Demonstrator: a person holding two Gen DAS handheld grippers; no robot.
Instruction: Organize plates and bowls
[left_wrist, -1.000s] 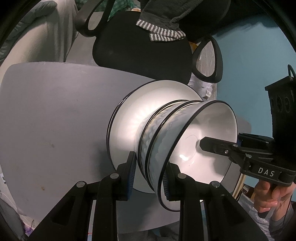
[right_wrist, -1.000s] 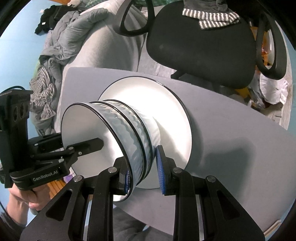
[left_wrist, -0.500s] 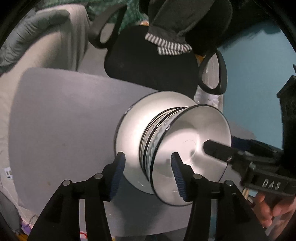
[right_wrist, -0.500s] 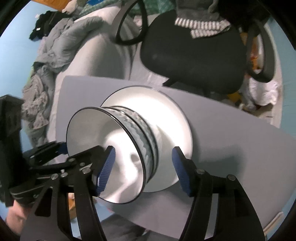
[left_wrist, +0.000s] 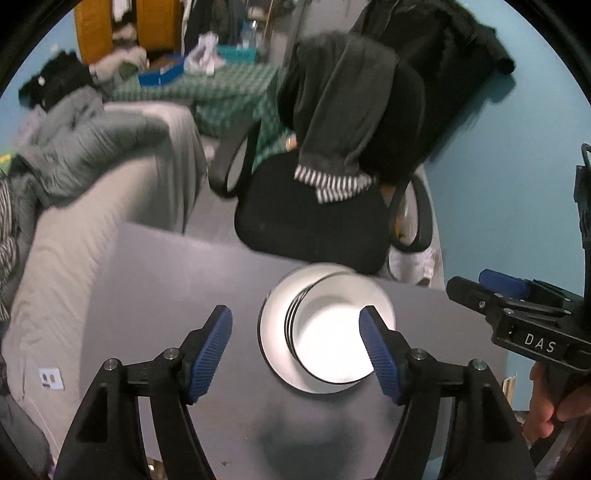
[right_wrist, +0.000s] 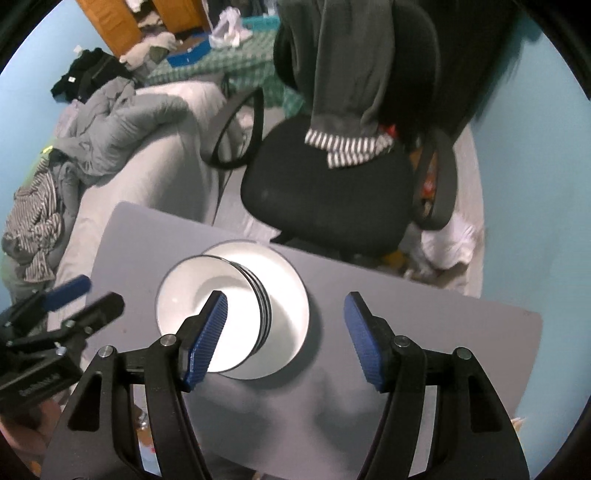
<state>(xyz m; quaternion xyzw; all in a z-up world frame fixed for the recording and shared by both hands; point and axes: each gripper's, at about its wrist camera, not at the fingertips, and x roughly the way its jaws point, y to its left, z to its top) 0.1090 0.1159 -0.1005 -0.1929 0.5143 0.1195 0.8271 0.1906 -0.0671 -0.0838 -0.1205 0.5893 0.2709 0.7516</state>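
Observation:
A stack of white bowls with dark rims (left_wrist: 328, 339) sits on a white dark-rimmed plate (left_wrist: 271, 325) on the grey table (left_wrist: 166, 295). In the right wrist view the bowls (right_wrist: 229, 295) and plate (right_wrist: 291, 295) lie the same way. My left gripper (left_wrist: 295, 336) is open and empty, raised above the stack. My right gripper (right_wrist: 284, 332) is open and empty, also raised above it. The right gripper shows at the right edge of the left wrist view (left_wrist: 491, 288); the left gripper shows at the left edge of the right wrist view (right_wrist: 88, 295).
A black office chair (left_wrist: 314, 221) with clothes draped on it stands behind the table's far edge. A grey bed (left_wrist: 92, 206) with piled clothes lies to the left. A blue wall (left_wrist: 498, 166) is to the right.
Both grippers opened wider and lifted up and away from the bowl stack, which stays on the plate. The stack now looks smaller and farther below.

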